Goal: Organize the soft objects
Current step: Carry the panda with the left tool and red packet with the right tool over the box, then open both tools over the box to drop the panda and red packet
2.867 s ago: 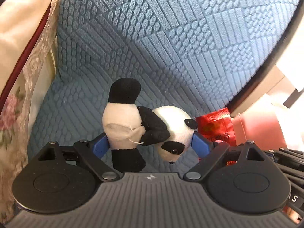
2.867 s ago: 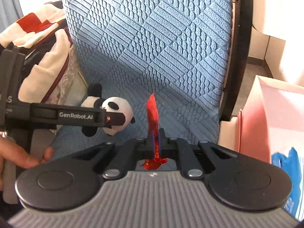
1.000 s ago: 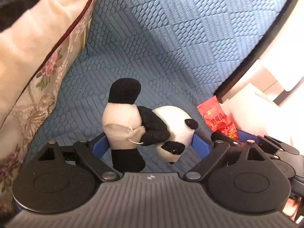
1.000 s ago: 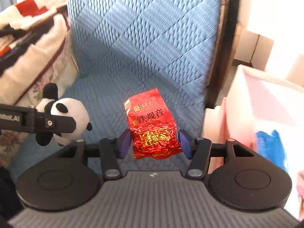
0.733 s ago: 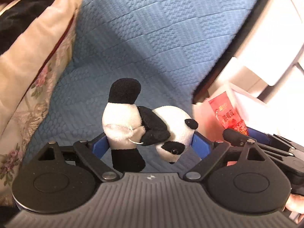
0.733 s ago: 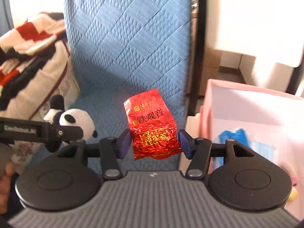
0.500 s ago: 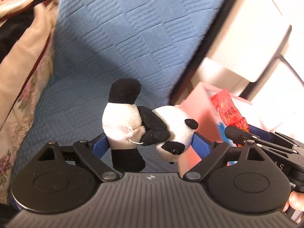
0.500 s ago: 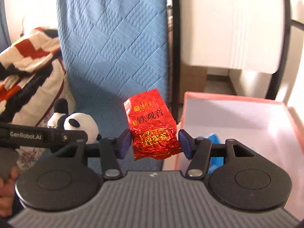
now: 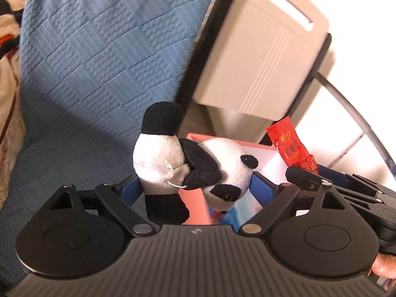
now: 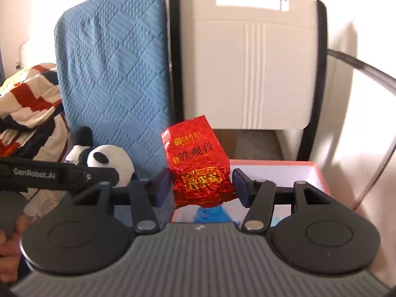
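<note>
A blue quilted chair (image 10: 111,74) is filling the left of my view, its padded back standing upright, and a pale plastic chair back (image 10: 250,59) is standing just beside it on the right. A striped red, white and dark blanket (image 10: 27,99) is lying heaped at the far left. Below the pale chair, a pink box (image 10: 319,170) is sitting open, with something blue (image 10: 210,214) lying inside it.

My left gripper (image 9: 195,188) is clamping a panda plush (image 9: 188,163) across its body and head, the blue pads pressing into it from both sides, and I am holding it up in front of the near wall of the pink box. My right gripper (image 10: 201,185) is squeezing a red foil tea packet (image 10: 198,163) by its crumpled lower half, the packet standing upright above the box's near edge. A hand (image 9: 383,264) is showing at the lower right corner of the left view.
</note>
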The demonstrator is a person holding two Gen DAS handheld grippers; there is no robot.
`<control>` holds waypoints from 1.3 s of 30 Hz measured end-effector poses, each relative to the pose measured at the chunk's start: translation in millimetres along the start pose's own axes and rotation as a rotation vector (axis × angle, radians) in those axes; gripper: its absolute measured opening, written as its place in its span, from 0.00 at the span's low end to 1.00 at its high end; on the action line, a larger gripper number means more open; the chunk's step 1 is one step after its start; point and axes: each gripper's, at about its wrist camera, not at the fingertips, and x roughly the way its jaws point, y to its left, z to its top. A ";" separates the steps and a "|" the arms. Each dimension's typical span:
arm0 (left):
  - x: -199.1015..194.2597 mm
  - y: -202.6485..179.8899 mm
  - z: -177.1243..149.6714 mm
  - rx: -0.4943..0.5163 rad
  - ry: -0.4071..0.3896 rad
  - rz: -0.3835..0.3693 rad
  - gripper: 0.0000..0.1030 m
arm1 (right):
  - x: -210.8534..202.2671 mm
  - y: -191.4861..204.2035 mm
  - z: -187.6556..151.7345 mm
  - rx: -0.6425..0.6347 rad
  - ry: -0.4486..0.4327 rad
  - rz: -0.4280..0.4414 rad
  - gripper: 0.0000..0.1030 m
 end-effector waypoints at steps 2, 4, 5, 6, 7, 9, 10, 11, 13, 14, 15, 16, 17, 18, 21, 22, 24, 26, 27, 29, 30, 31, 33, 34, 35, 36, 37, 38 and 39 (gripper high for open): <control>1.7 -11.8 2.7 0.009 -0.005 -0.014 0.90 | -5.8 -8.0 0.8 0.008 -0.008 -0.011 0.56; 3.5 -22.9 2.4 0.021 -0.005 -0.026 0.90 | -10.2 -16.9 0.3 0.014 -0.012 -0.022 0.56; 6.4 -28.0 2.6 0.027 -0.001 -0.031 0.91 | -12.5 -21.9 -1.2 0.018 -0.013 -0.028 0.56; 8.4 -34.1 1.2 0.035 0.004 -0.035 0.90 | -14.3 -26.9 -3.0 0.021 -0.013 -0.034 0.56; 11.3 -40.4 -0.8 0.043 0.009 -0.038 0.90 | -15.9 -32.2 -5.1 0.025 -0.011 -0.041 0.56; 18.4 -51.4 -6.4 0.053 0.024 -0.043 0.90 | -17.5 -43.6 -11.3 0.033 -0.004 -0.059 0.56; 22.4 -55.6 -9.7 0.055 0.033 -0.045 0.91 | -18.6 -49.9 -15.4 0.037 0.003 -0.069 0.56; 25.9 -59.2 -14.4 0.056 0.044 -0.048 0.91 | -19.8 -56.3 -19.9 0.045 0.010 -0.080 0.56; 35.1 -67.5 -22.5 0.061 0.062 -0.055 0.91 | -20.3 -69.2 -29.4 0.064 0.031 -0.092 0.56; 40.7 -71.8 -27.3 0.065 0.075 -0.055 0.91 | -19.8 -74.7 -34.0 0.072 0.042 -0.099 0.56; 45.9 -75.9 -31.5 0.069 0.087 -0.055 0.90 | -19.4 -80.2 -39.0 0.080 0.055 -0.106 0.56; 51.0 -79.4 -36.2 0.075 0.098 -0.061 0.90 | -18.6 -85.7 -44.0 0.090 0.068 -0.111 0.56; 54.6 -83.4 -42.6 0.084 0.111 -0.070 0.91 | -17.6 -90.4 -48.8 0.098 0.084 -0.111 0.56; 59.6 -86.8 -47.1 0.092 0.127 -0.073 0.90 | -17.0 -93.8 -53.2 0.104 0.099 -0.108 0.56; 75.2 -95.7 -60.1 0.110 0.169 -0.061 0.91 | -11.8 -100.5 -66.8 0.111 0.141 -0.112 0.56; 80.2 -96.9 -63.9 0.110 0.182 -0.060 0.91 | -10.1 -102.4 -70.5 0.116 0.153 -0.111 0.56; 88.0 -99.1 -71.2 0.114 0.205 -0.056 0.91 | -6.7 -106.9 -77.8 0.132 0.172 -0.110 0.56; 94.2 -100.3 -75.7 0.121 0.223 -0.049 0.91 | -3.4 -111.0 -83.9 0.146 0.194 -0.113 0.56; 95.9 -101.9 -78.0 0.126 0.229 -0.047 0.91 | -2.2 -112.7 -86.9 0.154 0.203 -0.112 0.56; 98.0 -103.9 -79.8 0.134 0.236 -0.046 0.91 | -1.6 -117.1 -88.5 0.173 0.205 -0.114 0.56; 98.6 -105.4 -80.2 0.138 0.237 -0.046 0.91 | -1.4 -118.4 -88.5 0.177 0.206 -0.119 0.56; 98.6 -106.6 -80.1 0.140 0.236 -0.047 0.91 | -1.1 -119.8 -88.2 0.182 0.206 -0.121 0.56; 96.5 -110.4 -78.1 0.155 0.227 -0.052 0.94 | 0.1 -122.6 -84.5 0.203 0.207 -0.111 0.57; 94.9 -112.5 -77.0 0.166 0.211 -0.041 0.94 | -1.4 -124.8 -83.2 0.215 0.208 -0.106 0.58; 91.4 -114.9 -74.3 0.173 0.193 -0.028 0.96 | -0.3 -125.2 -81.9 0.225 0.210 -0.101 0.64; 88.7 -116.2 -71.7 0.176 0.177 -0.017 0.98 | 0.0 -126.2 -79.2 0.232 0.215 -0.105 0.66; 85.7 -117.0 -68.8 0.177 0.164 -0.013 0.99 | -1.0 -126.2 -76.6 0.232 0.214 -0.116 0.70; 81.9 -118.2 -65.3 0.180 0.154 -0.019 0.99 | -3.2 -125.2 -73.4 0.225 0.207 -0.122 0.70; 77.5 -119.6 -61.9 0.183 0.143 -0.027 0.99 | -6.2 -123.7 -69.5 0.217 0.198 -0.121 0.70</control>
